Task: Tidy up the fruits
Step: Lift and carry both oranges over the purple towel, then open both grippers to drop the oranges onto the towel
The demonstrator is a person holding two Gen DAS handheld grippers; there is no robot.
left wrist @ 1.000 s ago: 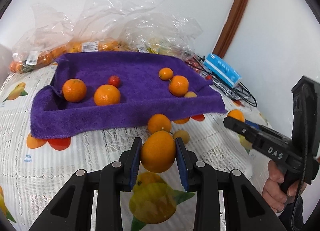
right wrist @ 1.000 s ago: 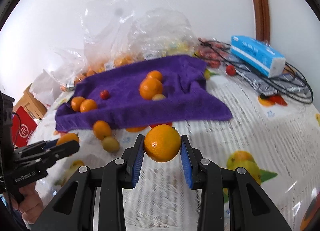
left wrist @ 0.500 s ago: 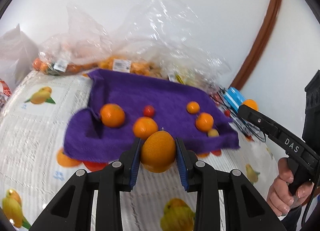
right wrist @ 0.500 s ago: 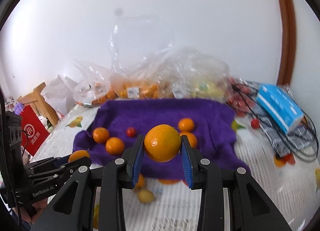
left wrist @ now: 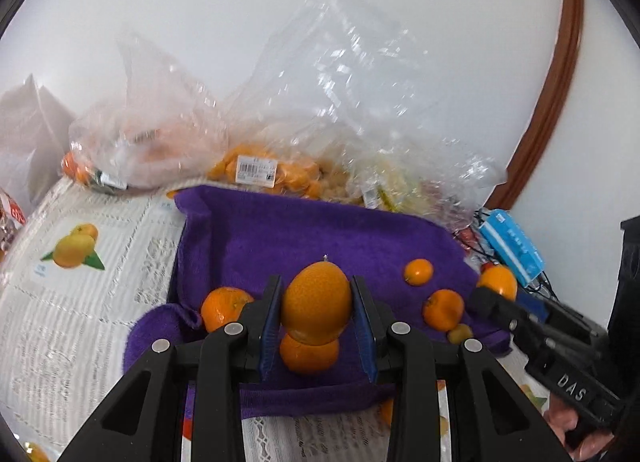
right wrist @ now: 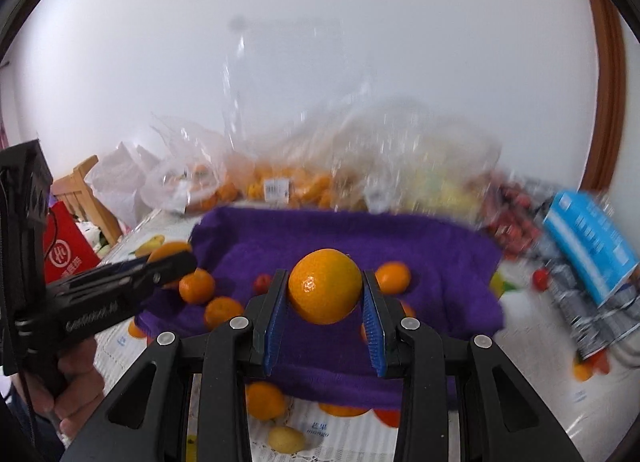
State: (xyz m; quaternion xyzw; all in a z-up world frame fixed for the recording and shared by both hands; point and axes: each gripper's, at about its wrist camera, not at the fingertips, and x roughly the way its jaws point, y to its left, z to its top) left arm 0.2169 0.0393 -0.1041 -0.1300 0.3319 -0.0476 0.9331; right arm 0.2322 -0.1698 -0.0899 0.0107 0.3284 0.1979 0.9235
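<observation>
My left gripper (left wrist: 316, 312) is shut on an orange (left wrist: 316, 302) and holds it over the near part of the purple towel (left wrist: 320, 238). Several oranges lie on the towel, one (left wrist: 222, 308) to the left and one (left wrist: 442, 309) to the right. My right gripper (right wrist: 325, 304) is shut on another orange (right wrist: 325, 286) above the towel (right wrist: 360, 238). A small red fruit (right wrist: 262, 282) and more oranges (right wrist: 196, 286) lie on the towel. An orange (right wrist: 264, 400) and a yellow fruit (right wrist: 286, 438) lie on the tablecloth in front of it.
Clear plastic bags of fruit (left wrist: 256, 169) stand behind the towel against the wall. A blue tissue pack (right wrist: 588, 246) and cables lie to the right. A red bag (right wrist: 66, 258) and a wooden chair (right wrist: 86, 197) are at the left.
Both grippers have lifted and moved forward over the towel, each still holding its orange. The towel and bags look closer and the right view is blurred by motion.
</observation>
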